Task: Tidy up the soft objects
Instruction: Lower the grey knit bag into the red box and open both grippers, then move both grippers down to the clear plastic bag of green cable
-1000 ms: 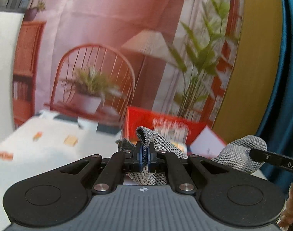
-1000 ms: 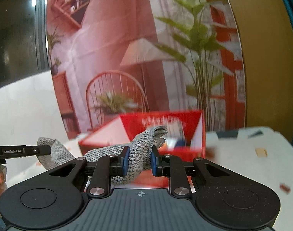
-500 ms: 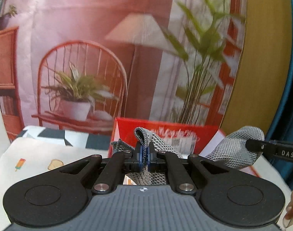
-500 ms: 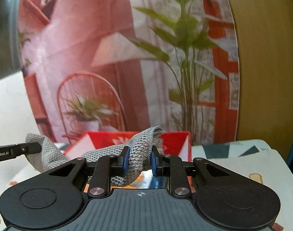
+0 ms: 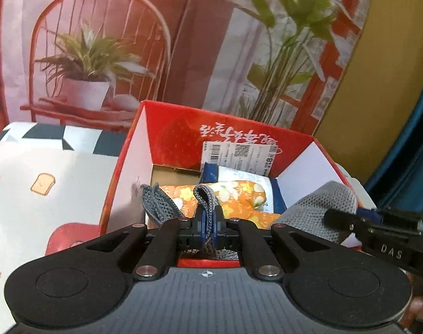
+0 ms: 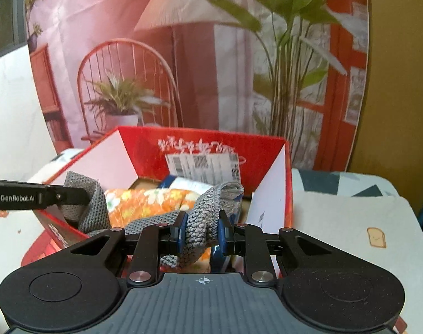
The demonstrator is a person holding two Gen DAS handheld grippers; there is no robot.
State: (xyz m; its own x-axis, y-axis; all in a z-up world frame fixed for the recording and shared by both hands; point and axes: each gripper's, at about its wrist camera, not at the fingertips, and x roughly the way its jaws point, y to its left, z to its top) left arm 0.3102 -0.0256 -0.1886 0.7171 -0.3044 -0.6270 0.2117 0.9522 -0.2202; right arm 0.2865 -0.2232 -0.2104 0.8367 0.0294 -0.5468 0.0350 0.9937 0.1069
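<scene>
Grey knitted cloth (image 6: 203, 217) hangs over the open red cardboard box (image 5: 167, 144), pinched by left claw (image 5: 208, 222) and right claw (image 6: 201, 235). An orange flowered cloth (image 5: 239, 203) already lies inside; lowering and releasing seems left.

The grey cloth (image 6: 203, 217) is a coarse, rough knit. The red box (image 5: 181, 133) looks like glossy printed cardboard with matt white inner flaps, and the orange flowered bundle (image 5: 239, 203) at twelve o'clock inside it is soft cloth. Both tongs are matt black plastic with shiny metal rivets.
</scene>
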